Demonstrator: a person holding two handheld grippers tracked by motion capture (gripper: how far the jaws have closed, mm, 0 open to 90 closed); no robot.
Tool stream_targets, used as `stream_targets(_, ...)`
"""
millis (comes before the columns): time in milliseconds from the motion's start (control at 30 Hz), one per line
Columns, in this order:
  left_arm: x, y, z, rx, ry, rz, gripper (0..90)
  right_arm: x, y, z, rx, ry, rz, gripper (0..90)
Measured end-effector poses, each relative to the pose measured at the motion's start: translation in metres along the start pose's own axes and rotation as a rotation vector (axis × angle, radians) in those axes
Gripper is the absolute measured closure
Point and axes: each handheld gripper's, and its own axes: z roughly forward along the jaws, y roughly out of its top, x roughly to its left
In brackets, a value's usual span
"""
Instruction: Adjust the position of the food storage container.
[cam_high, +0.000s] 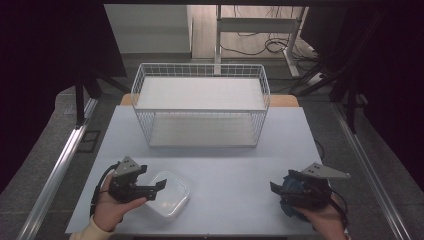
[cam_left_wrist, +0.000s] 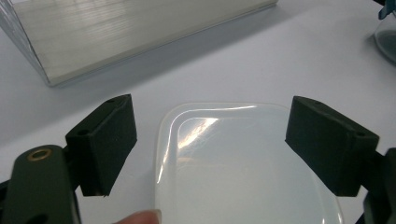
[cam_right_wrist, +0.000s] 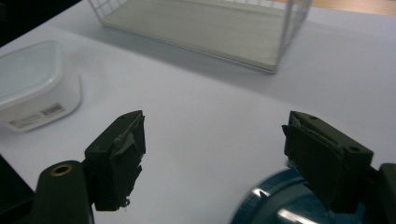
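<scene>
While the left gripper hovers over the near-left part of the white table, its fingers stand spread wide, released, with nothing clamped. Between them and just below lies the translucent plastic container, lid on; in the left gripper view its top reaches from just inside one finger to just under the other, and neither pad presses on it. A fingertip of the person's hand shows at the near edge of that lid. From above, the left gripper's tips reach over the container's near-left rim.

At the near-right part of the table, the right gripper is also spread wide, with no thing pinched between its fingers. A blue round object sits just below and partly under the far finger in the right gripper view; whether the pad touches it I cannot tell.

Beyond both sets of fingers, well apart from them, a white wire basket stands at the middle of the table's far half.
</scene>
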Motion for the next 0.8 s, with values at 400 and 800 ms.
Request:
stream_targets(400, 0.003, 0.001, -0.005, -0.001, -0.003, -0.011, 16.4, -0.049, -0.026, -0.058, 0.082, -0.207, 0.078, 44.2)
stream_targets(800, 0.003, 0.002, -0.007, 0.003, -0.003, -0.010, 16.3, -0.092, -0.066, -0.078, 0.258, -0.332, 0.176, 82.3)
